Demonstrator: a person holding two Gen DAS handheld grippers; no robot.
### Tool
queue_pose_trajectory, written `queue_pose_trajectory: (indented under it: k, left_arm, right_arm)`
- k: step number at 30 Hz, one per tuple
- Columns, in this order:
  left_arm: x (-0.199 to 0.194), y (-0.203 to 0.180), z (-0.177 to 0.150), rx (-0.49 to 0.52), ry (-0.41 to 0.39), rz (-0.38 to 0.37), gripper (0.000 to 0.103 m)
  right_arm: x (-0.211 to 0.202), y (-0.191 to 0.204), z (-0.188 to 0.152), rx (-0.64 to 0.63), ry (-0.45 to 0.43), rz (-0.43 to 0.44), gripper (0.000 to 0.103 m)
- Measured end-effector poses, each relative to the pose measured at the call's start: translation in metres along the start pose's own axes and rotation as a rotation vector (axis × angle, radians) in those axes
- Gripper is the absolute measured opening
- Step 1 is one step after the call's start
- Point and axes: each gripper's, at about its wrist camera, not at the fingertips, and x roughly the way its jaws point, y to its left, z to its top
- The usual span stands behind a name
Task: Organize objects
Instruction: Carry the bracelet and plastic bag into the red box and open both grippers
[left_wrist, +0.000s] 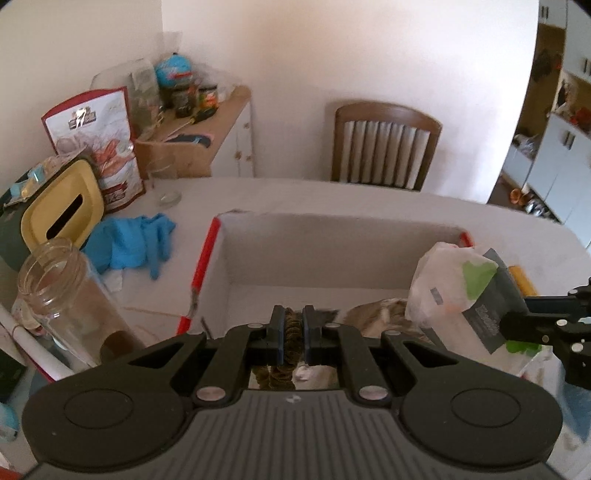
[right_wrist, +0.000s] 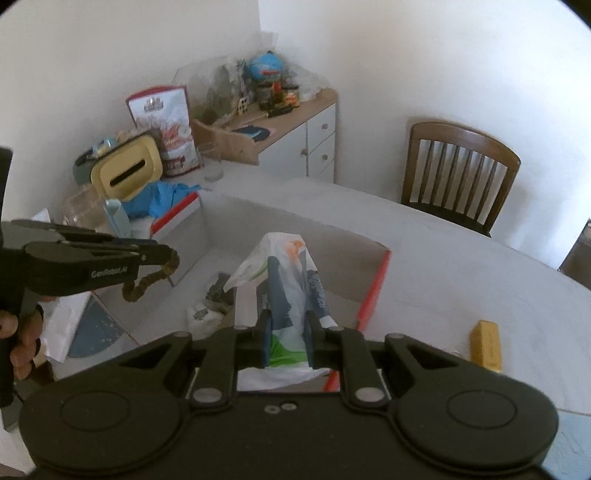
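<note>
My left gripper (left_wrist: 293, 325) is shut on a brown braided cord loop (left_wrist: 291, 332), held above the near edge of a grey cardboard box with red edges (left_wrist: 325, 240). The cord also hangs from it in the right wrist view (right_wrist: 147, 284). My right gripper (right_wrist: 288, 332) is shut on a white, green and blue plastic packet (right_wrist: 280, 280) and holds it over the box (right_wrist: 343, 266). That packet shows at the right of the left wrist view (left_wrist: 454, 291). Small items lie on the box floor (right_wrist: 210, 302).
A glass jar (left_wrist: 51, 280), blue gloves (left_wrist: 129, 240), a yellow-lidded tissue box (left_wrist: 62, 206) and a snack bag (left_wrist: 99, 147) crowd the table's left. A yellow block (right_wrist: 485, 345) lies right of the box. A wooden chair (left_wrist: 384, 144) and a cluttered cabinet (right_wrist: 295, 122) stand behind.
</note>
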Motion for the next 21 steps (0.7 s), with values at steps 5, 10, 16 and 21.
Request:
queue_pose_trajectory:
  k: [5, 10, 16, 21]
  left_arm:
    - [0.023, 0.005, -0.002, 0.008, 0.052, 0.012, 0.009]
    - [0.044, 0.004, -0.006, 0.038, 0.106, 0.031, 0.009]
    - [0.065, 0.003, -0.011, 0.056, 0.189, 0.032, 0.009]
    - [0.079, 0.003, -0.017, 0.039, 0.251, 0.025, 0.009]
  right_arm:
    - [0.022, 0.014, -0.003, -0.051, 0.033, -0.005, 0.016]
    - [0.036, 0.023, -0.011, -0.096, 0.060, 0.001, 0.016]
    - [0.044, 0.026, -0.019, -0.108, 0.081, 0.009, 0.021]
    - [0.041, 0.025, -0.020, -0.102, 0.071, 0.026, 0.027]
